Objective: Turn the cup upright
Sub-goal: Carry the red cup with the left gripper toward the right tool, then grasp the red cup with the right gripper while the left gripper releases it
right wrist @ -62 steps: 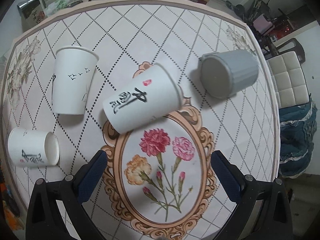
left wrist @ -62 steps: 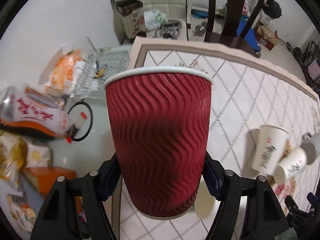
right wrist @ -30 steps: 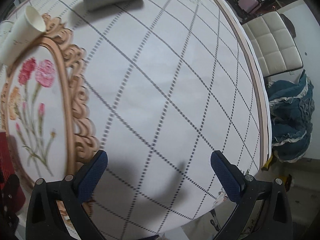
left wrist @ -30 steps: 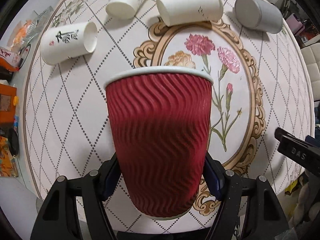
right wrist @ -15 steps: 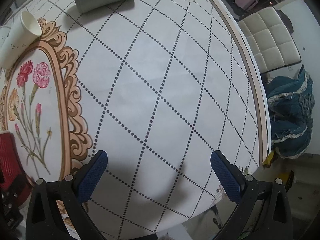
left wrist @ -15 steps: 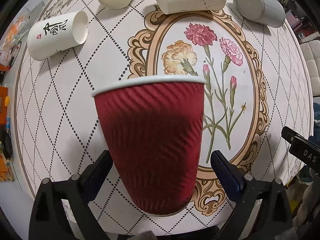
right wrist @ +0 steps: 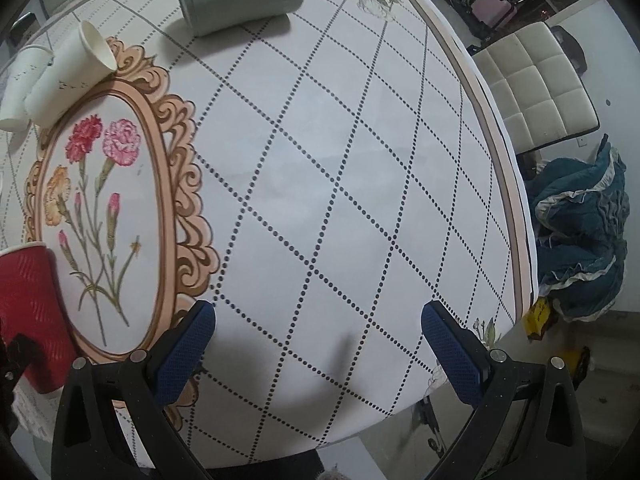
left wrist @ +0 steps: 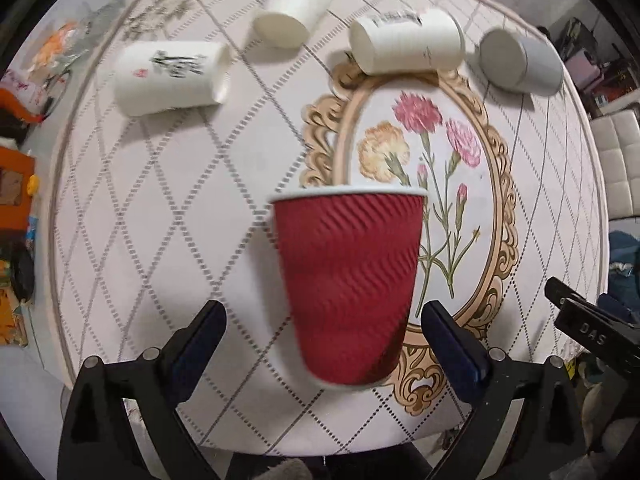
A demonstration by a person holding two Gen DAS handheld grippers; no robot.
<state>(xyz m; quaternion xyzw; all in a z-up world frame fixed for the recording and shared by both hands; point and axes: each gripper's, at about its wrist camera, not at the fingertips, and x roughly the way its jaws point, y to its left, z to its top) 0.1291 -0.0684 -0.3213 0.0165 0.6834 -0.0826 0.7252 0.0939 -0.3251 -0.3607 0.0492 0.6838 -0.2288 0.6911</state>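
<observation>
A red ribbed paper cup [left wrist: 346, 280] stands upright on the table near its front edge, rim up. My left gripper [left wrist: 322, 332] is open, its fingers apart on either side of the cup and clear of it. The cup also shows at the left edge of the right wrist view [right wrist: 30, 312]. My right gripper [right wrist: 318, 344] is open and empty over the bare right part of the table. It shows as a black bar at the right of the left wrist view [left wrist: 588, 328].
Three white paper cups lie on their sides at the back: one left [left wrist: 172, 78], one middle [left wrist: 296, 4], one [left wrist: 408, 46] at the flower frame's top. A grey cup [left wrist: 520, 64] lies at the back right. Clutter lies beyond the table's left edge; a white chair [right wrist: 536, 88] stands right.
My left gripper set the red cup down upright, opened and drew back from it. My right gripper stayed open and hardly moved in the last half second.
</observation>
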